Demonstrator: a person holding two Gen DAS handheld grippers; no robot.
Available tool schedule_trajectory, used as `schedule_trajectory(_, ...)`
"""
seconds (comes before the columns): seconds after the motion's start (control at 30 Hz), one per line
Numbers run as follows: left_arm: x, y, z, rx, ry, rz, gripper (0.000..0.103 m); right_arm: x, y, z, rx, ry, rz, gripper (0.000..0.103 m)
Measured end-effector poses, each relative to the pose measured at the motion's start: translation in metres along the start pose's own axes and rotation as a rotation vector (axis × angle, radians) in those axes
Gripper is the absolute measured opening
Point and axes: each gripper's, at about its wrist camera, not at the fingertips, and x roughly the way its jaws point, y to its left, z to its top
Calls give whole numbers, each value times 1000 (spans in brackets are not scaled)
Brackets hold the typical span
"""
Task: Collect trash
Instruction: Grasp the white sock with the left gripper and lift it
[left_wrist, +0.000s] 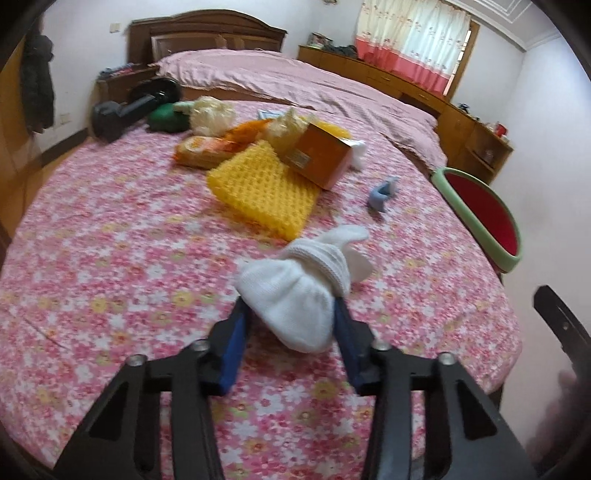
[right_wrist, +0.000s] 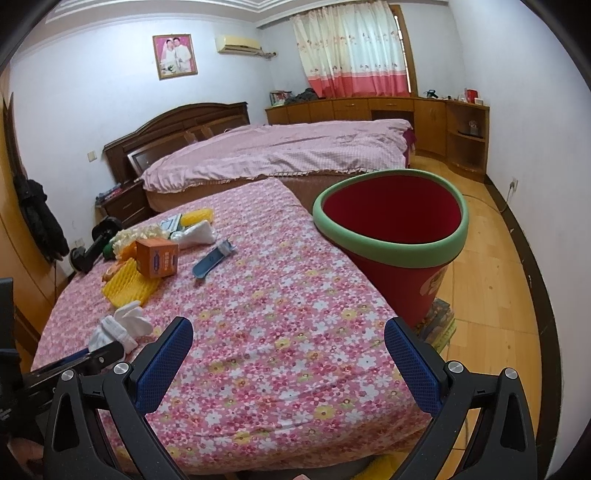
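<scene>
My left gripper (left_wrist: 290, 306) is shut on a white rolled sock (left_wrist: 295, 295), held just over the floral table cover (left_wrist: 129, 258); the sock also shows in the right wrist view (right_wrist: 118, 330). A red bin with a green rim (right_wrist: 391, 240) stands off the table's right edge, also in the left wrist view (left_wrist: 480, 210). My right gripper (right_wrist: 288, 339) is open and empty above the table's near right part. A pile lies at the far left: yellow sponge (left_wrist: 258, 188), orange box (left_wrist: 321, 155), orange packet (left_wrist: 203, 147), blue scoop (left_wrist: 384, 192).
A black dumbbell (left_wrist: 122, 110) and a green object (left_wrist: 166, 118) lie at the table's far left edge. A bed with a pink cover (right_wrist: 277, 155) stands behind the table. Wooden cabinets (right_wrist: 424, 114) line the far wall. Wood floor (right_wrist: 487, 258) lies right of the bin.
</scene>
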Motion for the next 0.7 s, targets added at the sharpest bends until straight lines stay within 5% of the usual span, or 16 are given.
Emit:
schedule_trajectory(0.2,-5,-7,2,15,-17,-38,23,7,5,2,-23,19,8,103)
schedule_trajectory(0.7,-36,16,72,10,-155,43,23,37,43,41,-133,37,48,103)
